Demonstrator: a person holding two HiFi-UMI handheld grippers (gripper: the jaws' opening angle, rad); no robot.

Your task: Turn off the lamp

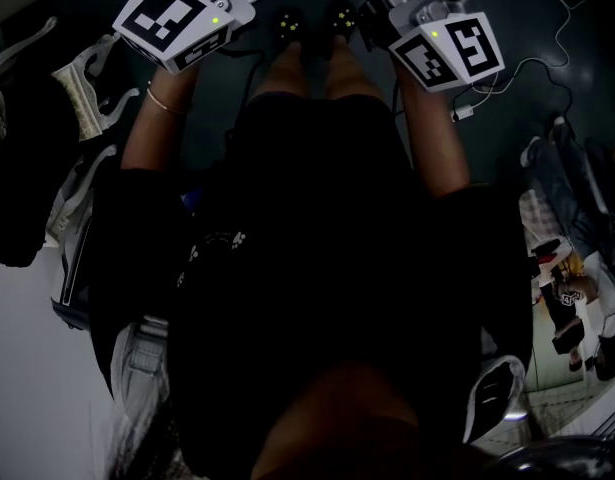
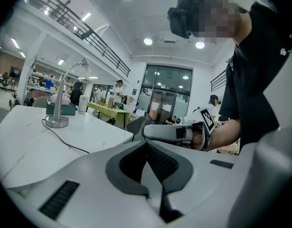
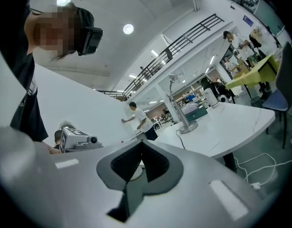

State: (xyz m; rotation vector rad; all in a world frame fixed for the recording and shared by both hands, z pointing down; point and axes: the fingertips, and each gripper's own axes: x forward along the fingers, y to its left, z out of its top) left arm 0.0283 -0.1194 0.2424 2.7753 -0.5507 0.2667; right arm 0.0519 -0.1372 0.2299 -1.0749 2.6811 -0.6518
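The silver gooseneck desk lamp with a round base [image 2: 57, 122] stands on the white marble-look table [image 2: 27, 146], in the middle left of the left gripper view. Its stem is upright and its head bends over towards the right, while a thin black cable [image 2: 65, 140] trails from the base towards the table's near edge. The left gripper [image 2: 146, 144] is clenched on nothing, and its tip sits low in the frame, well apart from the lamp. The right gripper [image 3: 142, 148] is also clenched and empty; in its view the lamp sits right of centre, again well away. I judge neither hand clearly nearer. Any reach must go across the tabletop to the base, and no switch can be made out
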